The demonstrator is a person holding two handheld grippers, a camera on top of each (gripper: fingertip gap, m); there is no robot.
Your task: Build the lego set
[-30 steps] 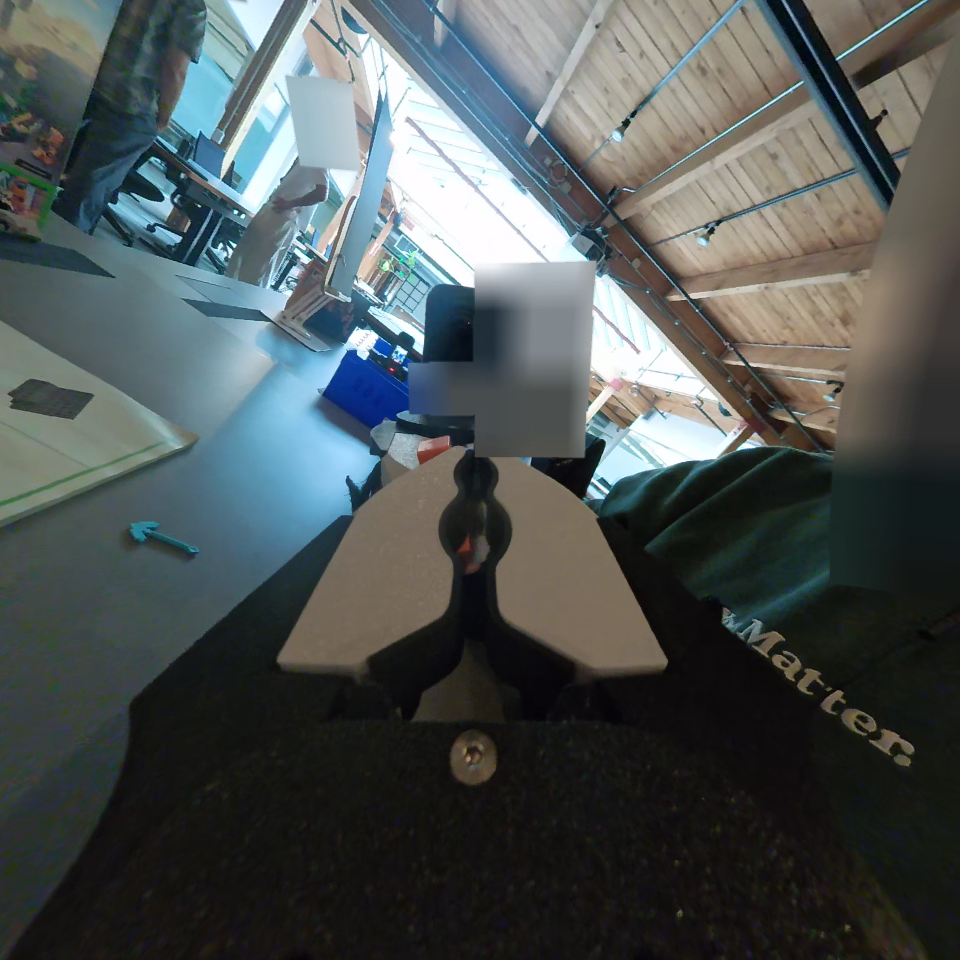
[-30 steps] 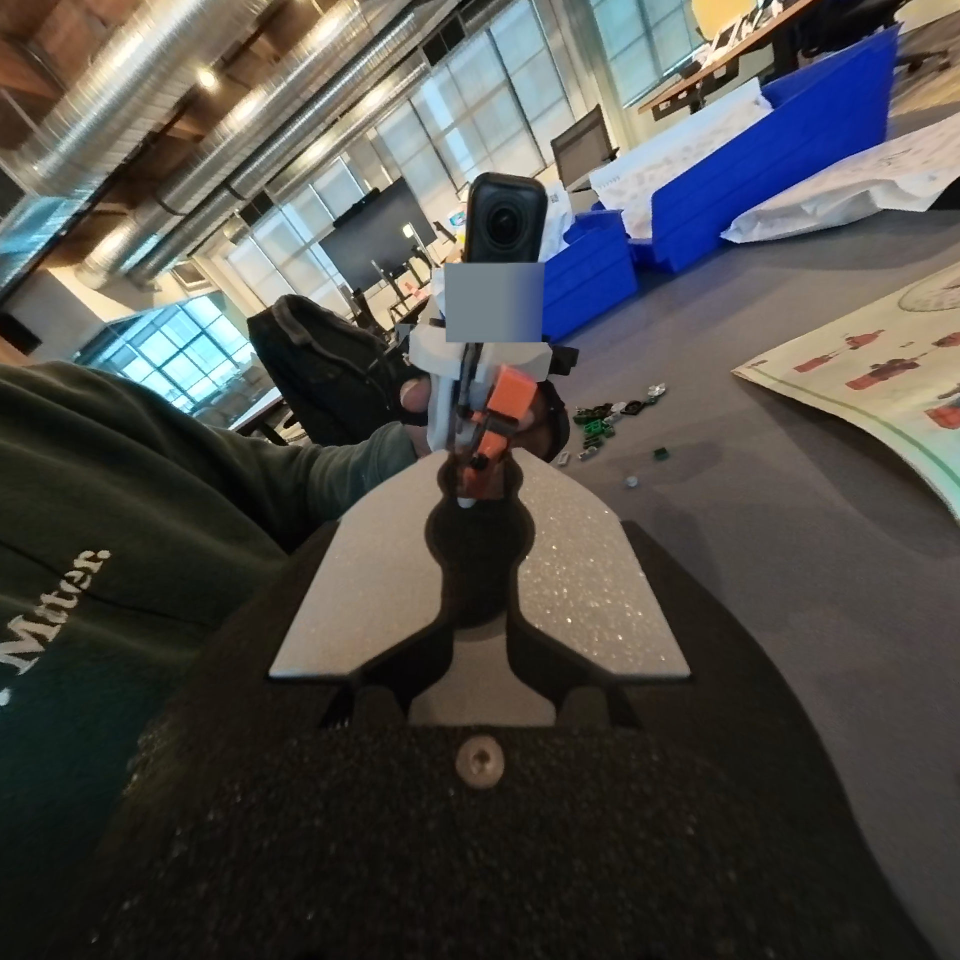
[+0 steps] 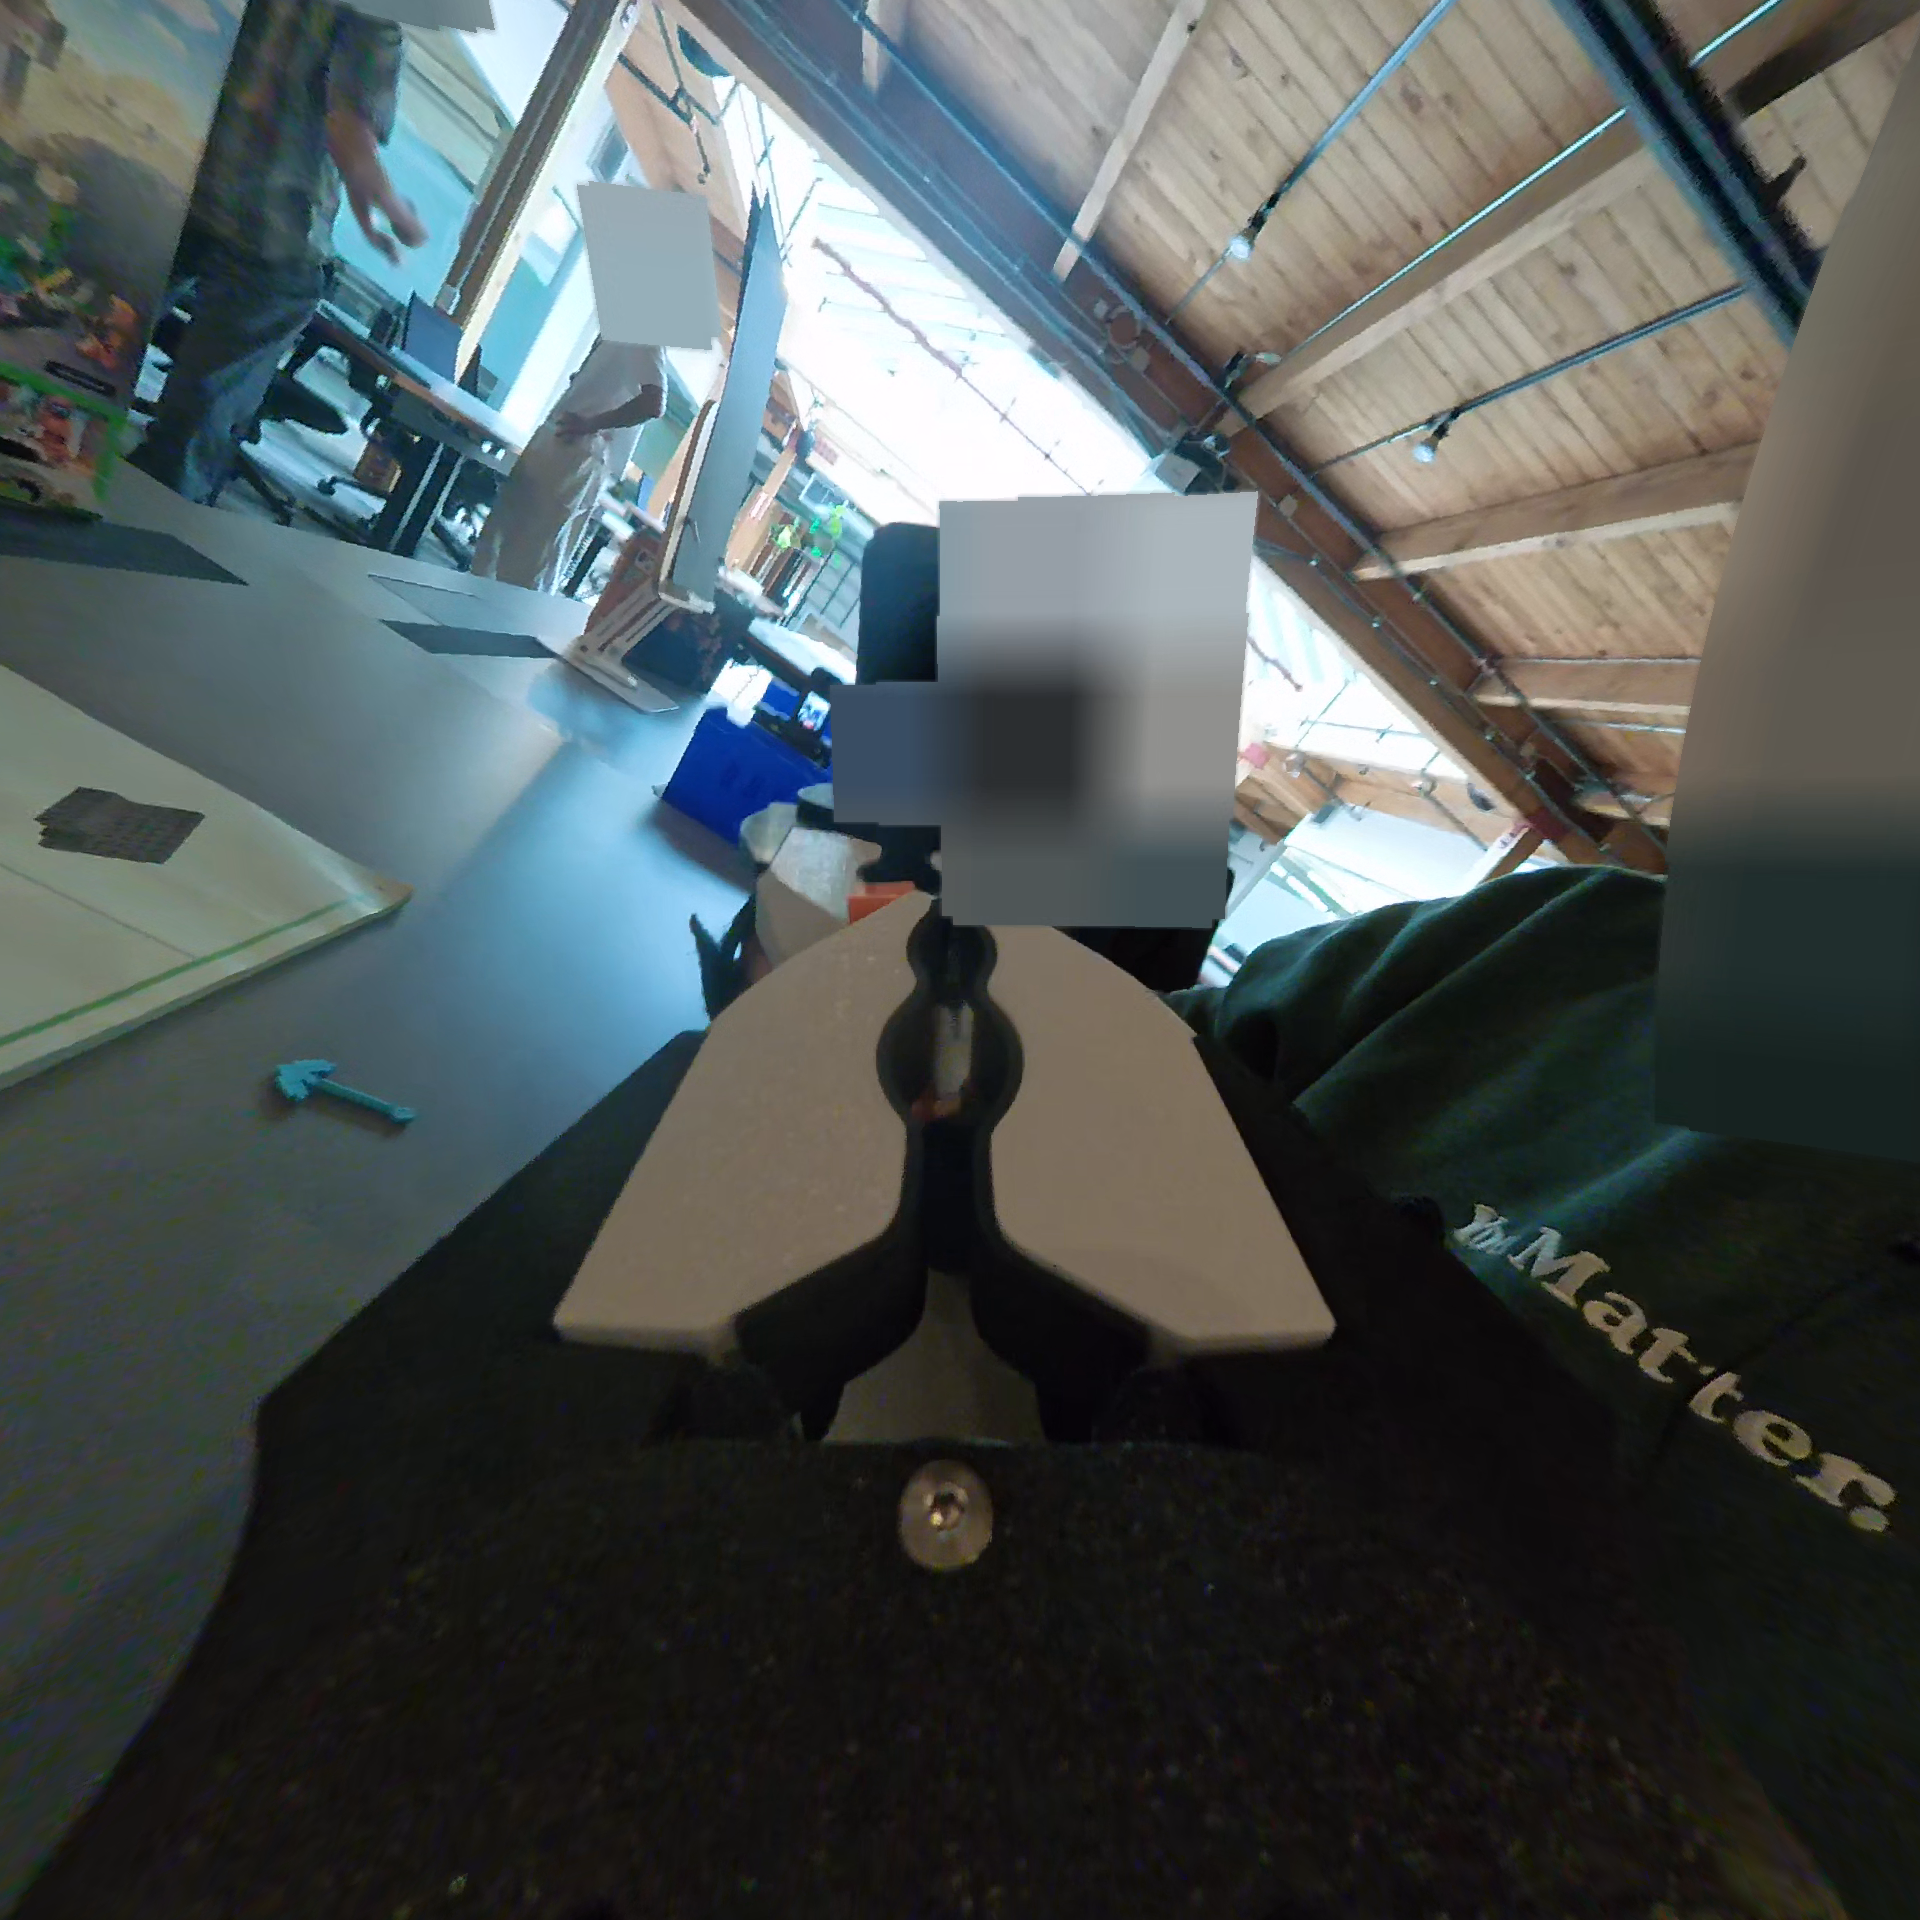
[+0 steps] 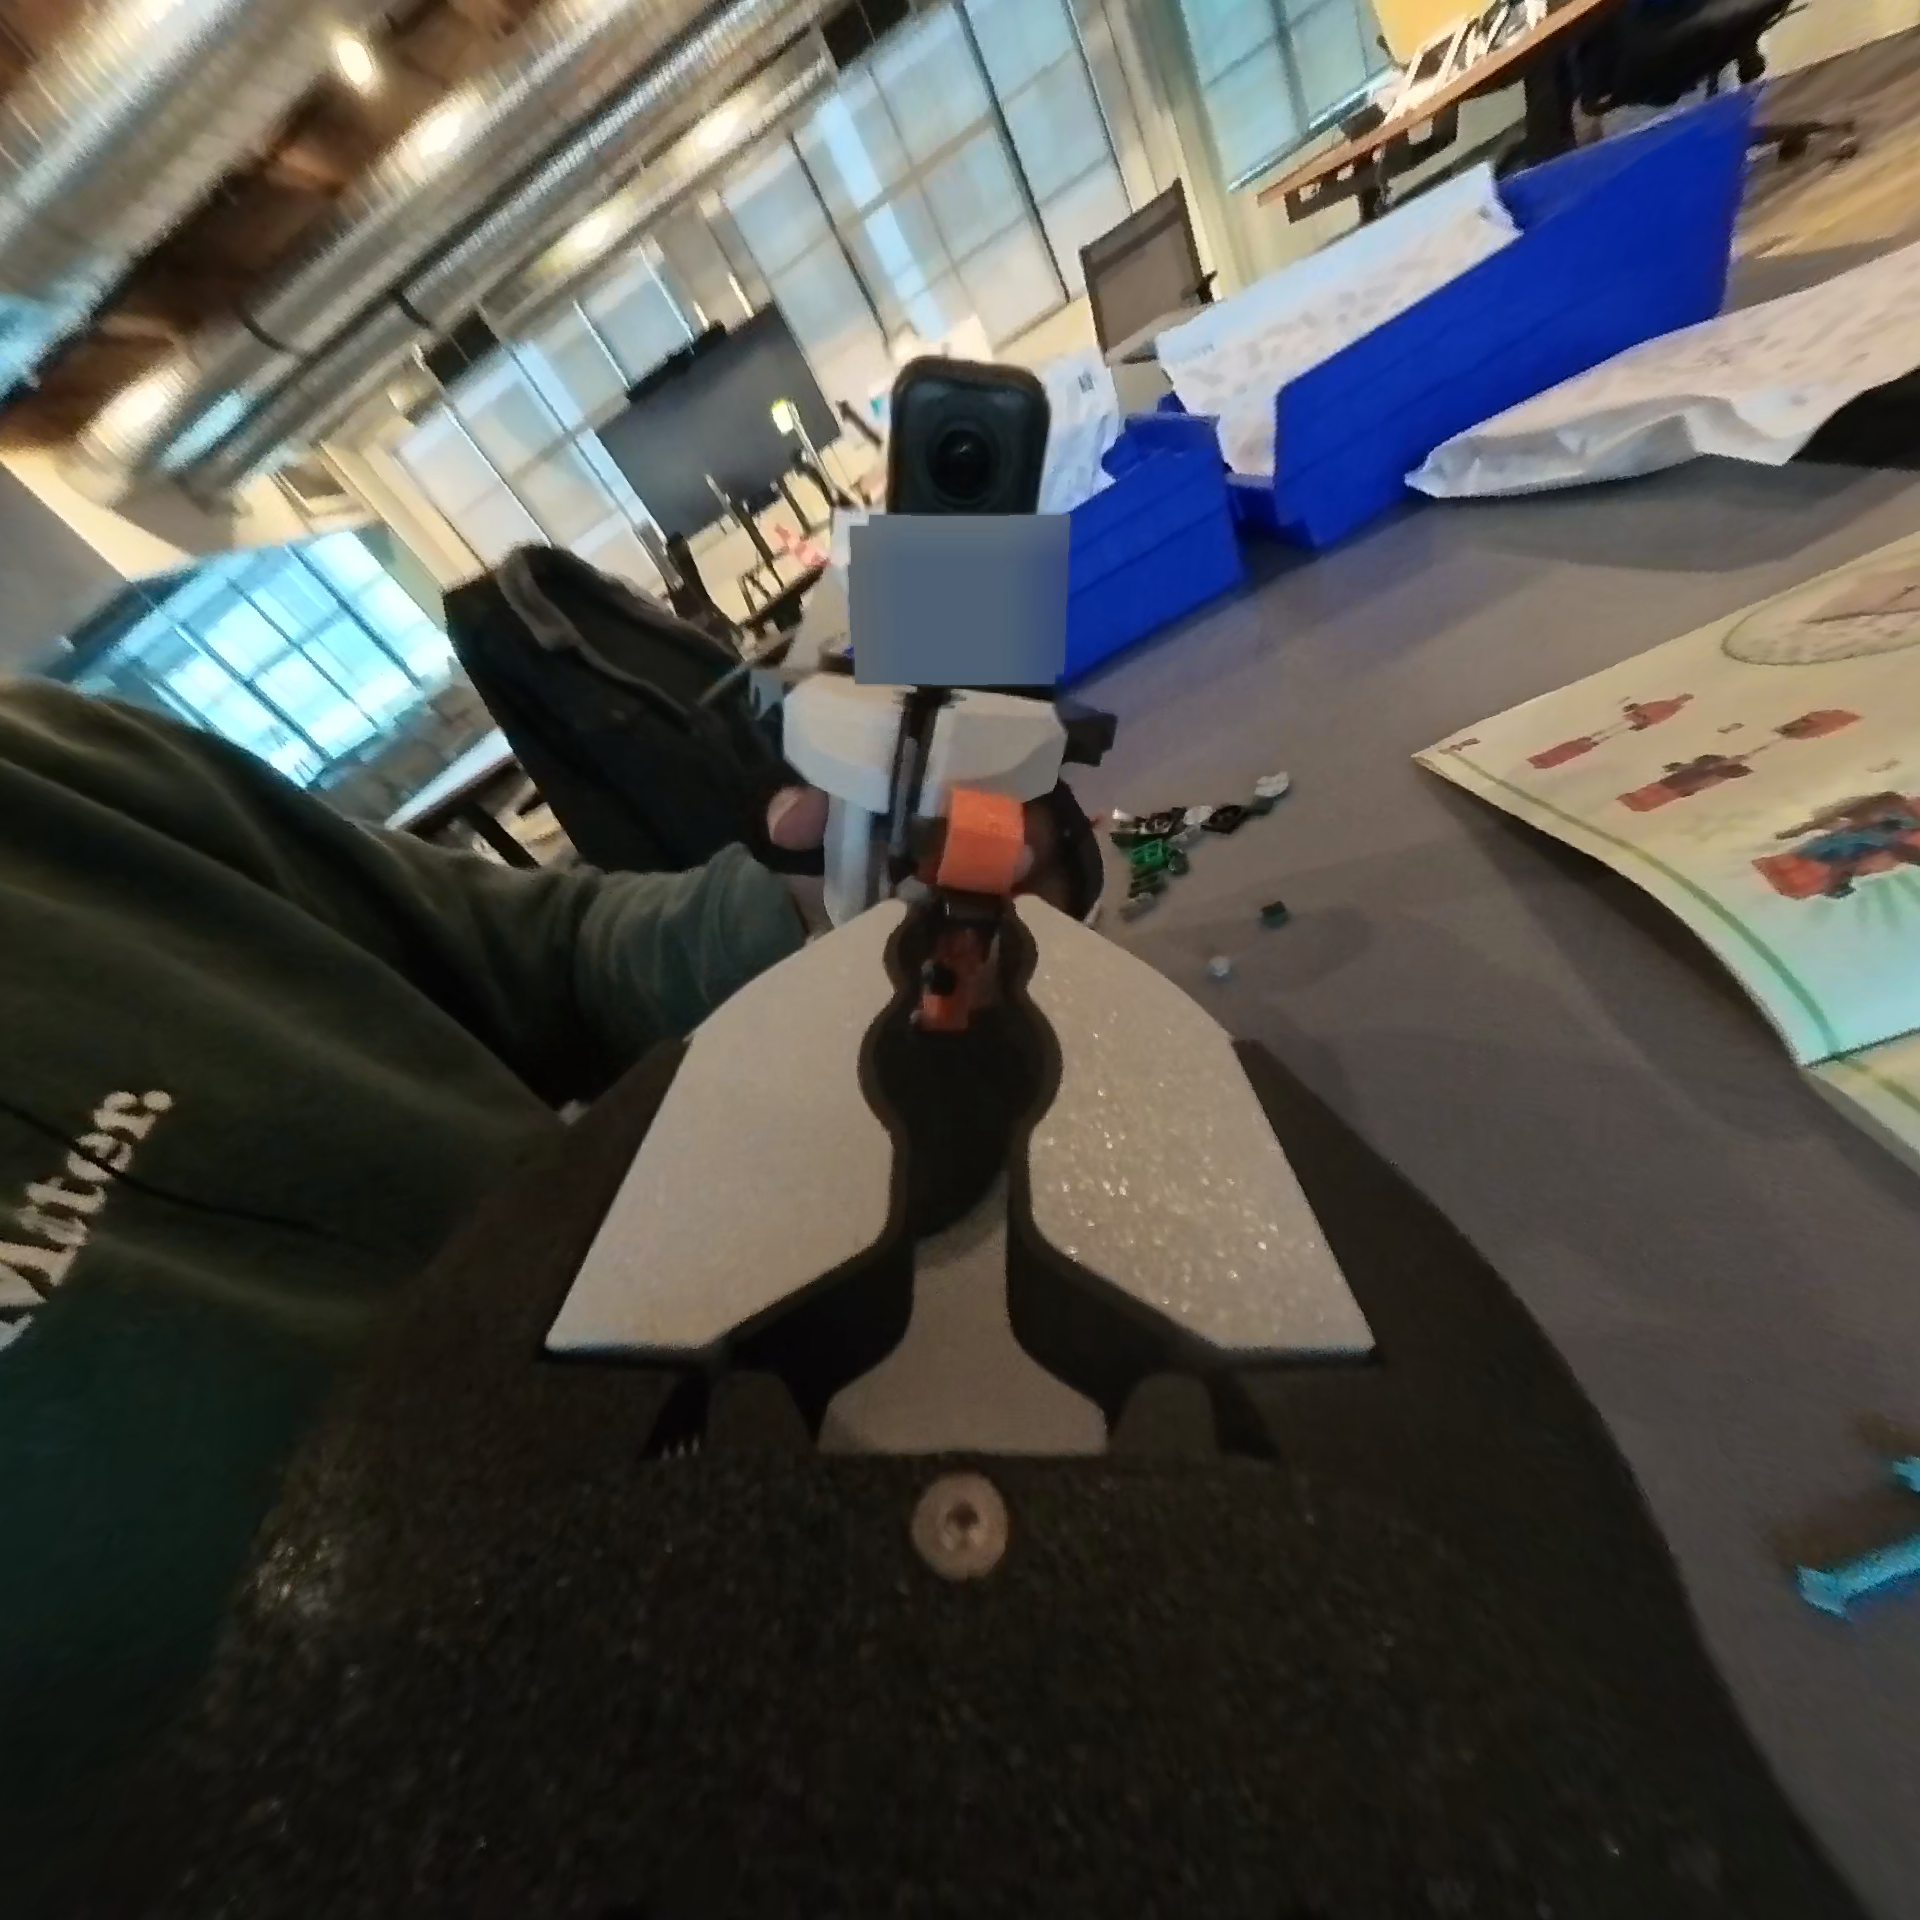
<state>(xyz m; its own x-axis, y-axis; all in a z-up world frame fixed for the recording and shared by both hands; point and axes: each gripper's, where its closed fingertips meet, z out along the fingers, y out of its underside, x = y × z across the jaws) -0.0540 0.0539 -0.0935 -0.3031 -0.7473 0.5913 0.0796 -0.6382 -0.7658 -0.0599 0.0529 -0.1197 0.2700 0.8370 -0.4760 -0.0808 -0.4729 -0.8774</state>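
just white lettering, green sweatshirt (image 3: 1621,1122)

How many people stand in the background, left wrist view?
2. A person in a patterned shirt stands far left; a person in pale clothes stands by the desk. Others may be hidden.

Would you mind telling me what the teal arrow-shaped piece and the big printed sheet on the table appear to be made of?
The teal arrow-shaped piece looks like moulded plastic: uniform colour, crisp stepped edges, slight sheen. The printed sheet looks like matte paper, since it lies flat and thin with a slightly lifted corner; a laminate cannot be ruled out.
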